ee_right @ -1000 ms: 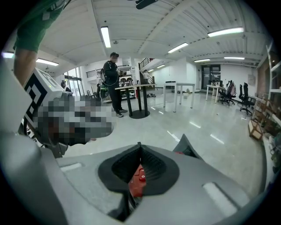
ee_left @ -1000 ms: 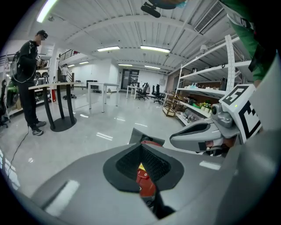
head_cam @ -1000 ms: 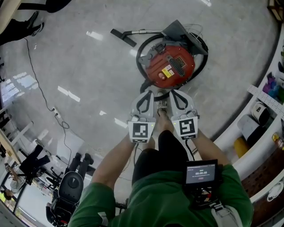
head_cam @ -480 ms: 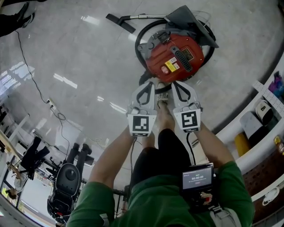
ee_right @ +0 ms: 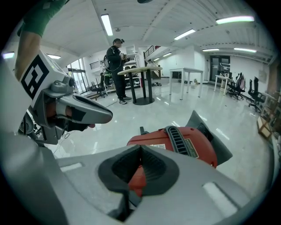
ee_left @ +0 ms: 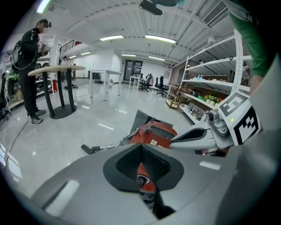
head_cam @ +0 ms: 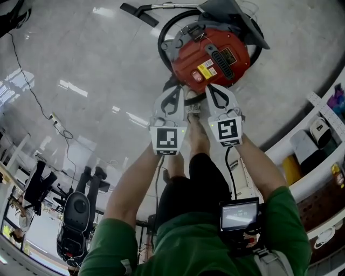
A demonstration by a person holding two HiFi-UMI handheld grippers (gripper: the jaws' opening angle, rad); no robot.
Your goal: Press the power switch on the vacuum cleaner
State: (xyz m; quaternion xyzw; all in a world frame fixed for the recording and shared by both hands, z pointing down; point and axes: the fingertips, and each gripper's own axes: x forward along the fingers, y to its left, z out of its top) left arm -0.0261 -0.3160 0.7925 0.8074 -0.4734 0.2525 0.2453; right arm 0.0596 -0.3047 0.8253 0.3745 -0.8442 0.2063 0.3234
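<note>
Closer now to the one red vacuum cleaner [head_cam: 215, 56], left tongs [head_cam: 177, 91] and right tongs [head_cam: 211, 89] both sit closed, empty.

The glossy grey floor [head_cam: 102, 59] carries the red vacuum cleaner [head_cam: 213, 56]. Its black floor nozzle [head_cam: 132, 12] lies beside it. A black office chair [head_cam: 75, 215] stands well apart.

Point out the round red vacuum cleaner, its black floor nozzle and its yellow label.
round red vacuum cleaner [head_cam: 187, 63], head view, red top shell.
black floor nozzle [head_cam: 139, 14], head view, its middle.
yellow label [head_cam: 207, 70], head view, centre.
</note>
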